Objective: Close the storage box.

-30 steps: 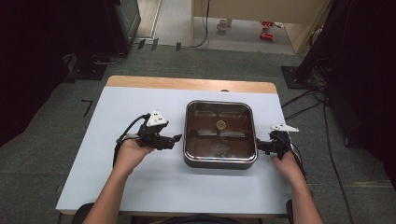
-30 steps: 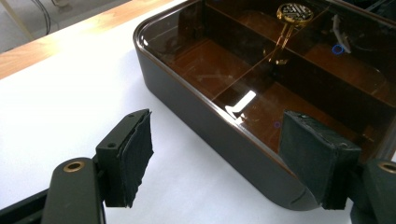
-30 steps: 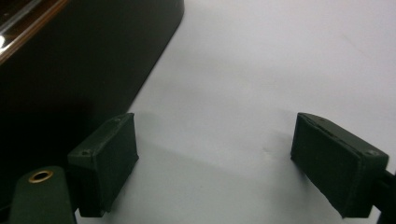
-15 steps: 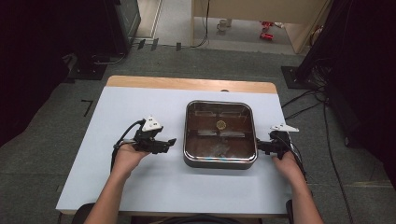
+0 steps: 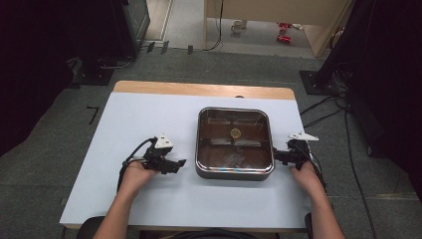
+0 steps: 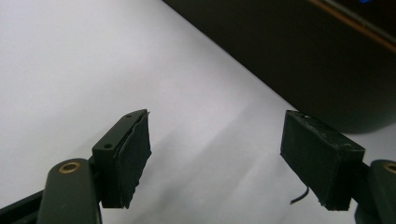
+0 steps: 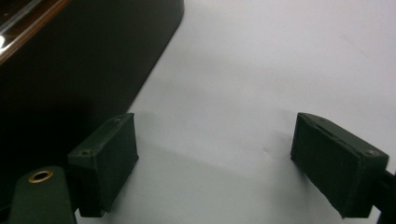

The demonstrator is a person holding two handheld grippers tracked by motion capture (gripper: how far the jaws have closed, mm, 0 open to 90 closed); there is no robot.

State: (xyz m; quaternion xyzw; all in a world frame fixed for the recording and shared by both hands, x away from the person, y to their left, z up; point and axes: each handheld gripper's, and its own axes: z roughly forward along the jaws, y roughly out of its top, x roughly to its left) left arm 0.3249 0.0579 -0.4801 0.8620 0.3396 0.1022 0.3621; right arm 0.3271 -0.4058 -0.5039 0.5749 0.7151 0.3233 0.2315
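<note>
We see one obstacle on the table (image 5: pixel 149 119): the pan (image 5: pixel 234 172), right of centre. Left of the pan the tabletop is bare to the edge, and behind the pan a bare strip runs to the wooden border. The left gripper (image 5: pixel 180 163) sits just left of the pan with a small gap between them, nothing between its spread jaws. The right gripper (image 5: pixel 276 156) sits against the pan's right wall, on the narrow strip before the table edge.
</note>
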